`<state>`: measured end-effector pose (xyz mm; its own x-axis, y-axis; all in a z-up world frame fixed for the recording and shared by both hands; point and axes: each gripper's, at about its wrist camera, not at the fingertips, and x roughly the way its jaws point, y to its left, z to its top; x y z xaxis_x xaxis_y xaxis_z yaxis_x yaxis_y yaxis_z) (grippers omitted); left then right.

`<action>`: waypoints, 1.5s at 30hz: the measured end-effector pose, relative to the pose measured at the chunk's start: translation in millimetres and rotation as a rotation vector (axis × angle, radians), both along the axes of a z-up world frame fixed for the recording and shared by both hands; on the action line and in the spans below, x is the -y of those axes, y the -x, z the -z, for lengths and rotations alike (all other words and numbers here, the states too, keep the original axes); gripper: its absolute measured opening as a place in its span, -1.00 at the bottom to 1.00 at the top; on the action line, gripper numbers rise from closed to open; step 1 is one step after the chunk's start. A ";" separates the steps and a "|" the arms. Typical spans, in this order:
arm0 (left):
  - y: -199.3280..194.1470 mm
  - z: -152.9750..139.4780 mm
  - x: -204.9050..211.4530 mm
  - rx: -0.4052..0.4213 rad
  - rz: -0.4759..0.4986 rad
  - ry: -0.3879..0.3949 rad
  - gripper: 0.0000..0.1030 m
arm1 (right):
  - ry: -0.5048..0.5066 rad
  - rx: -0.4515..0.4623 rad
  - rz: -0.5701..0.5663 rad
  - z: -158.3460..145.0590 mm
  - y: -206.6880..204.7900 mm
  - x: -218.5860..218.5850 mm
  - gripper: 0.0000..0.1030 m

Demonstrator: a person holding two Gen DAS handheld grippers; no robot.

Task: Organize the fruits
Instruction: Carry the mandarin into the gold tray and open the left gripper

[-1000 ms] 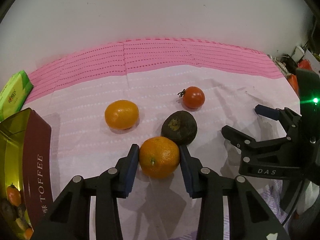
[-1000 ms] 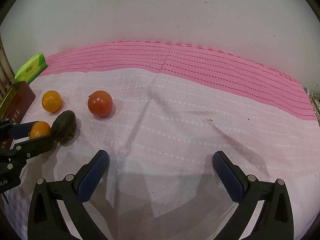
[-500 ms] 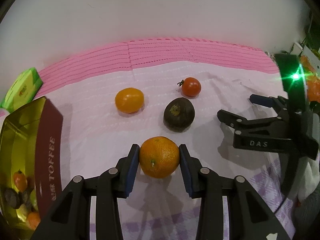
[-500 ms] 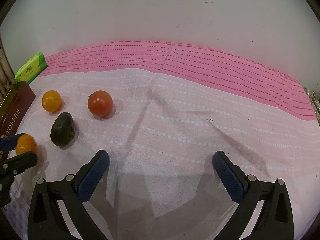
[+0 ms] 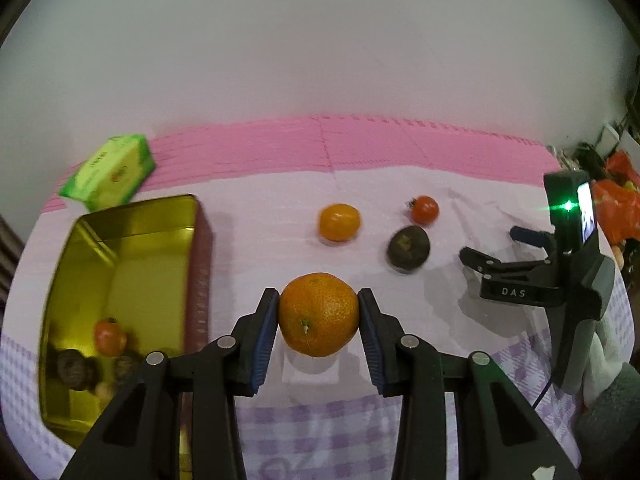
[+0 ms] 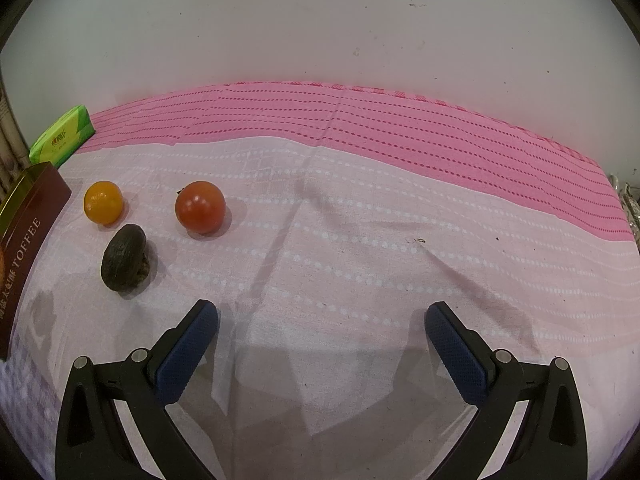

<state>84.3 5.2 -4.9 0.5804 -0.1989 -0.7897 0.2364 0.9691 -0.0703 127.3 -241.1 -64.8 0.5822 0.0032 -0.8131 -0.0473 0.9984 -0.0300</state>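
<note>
Pink and pale-lilac cloth (image 6: 360, 240) covers the work surface before a plain white wall. Left gripper (image 5: 319, 316): blue pads clamped on both sides of a mandarin (image 5: 319, 314), held clear of the cloth, to the right of an open gold toffee tin (image 5: 120, 280) that contains several fruits. Right gripper (image 6: 321, 334): jaws spread wide, nothing between them, above bare cloth. On the cloth lie a small orange (image 6: 103, 202), a red tomato (image 6: 200, 207) and a dark avocado (image 6: 124, 258), each apart from the others. Green packet (image 6: 62, 140) at the far left.
</note>
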 end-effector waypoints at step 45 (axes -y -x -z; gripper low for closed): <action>7.5 28.2 -168.8 -0.108 -0.311 -0.071 -0.29 | -0.002 0.001 0.000 0.1 0.1 0.0 1.00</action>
<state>76.8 174.0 -33.1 0.5166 0.0326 -0.8556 -0.0770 0.9970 -0.0085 127.1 -241.1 -64.9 0.5832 0.0047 -0.8124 -0.0469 0.9985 -0.0279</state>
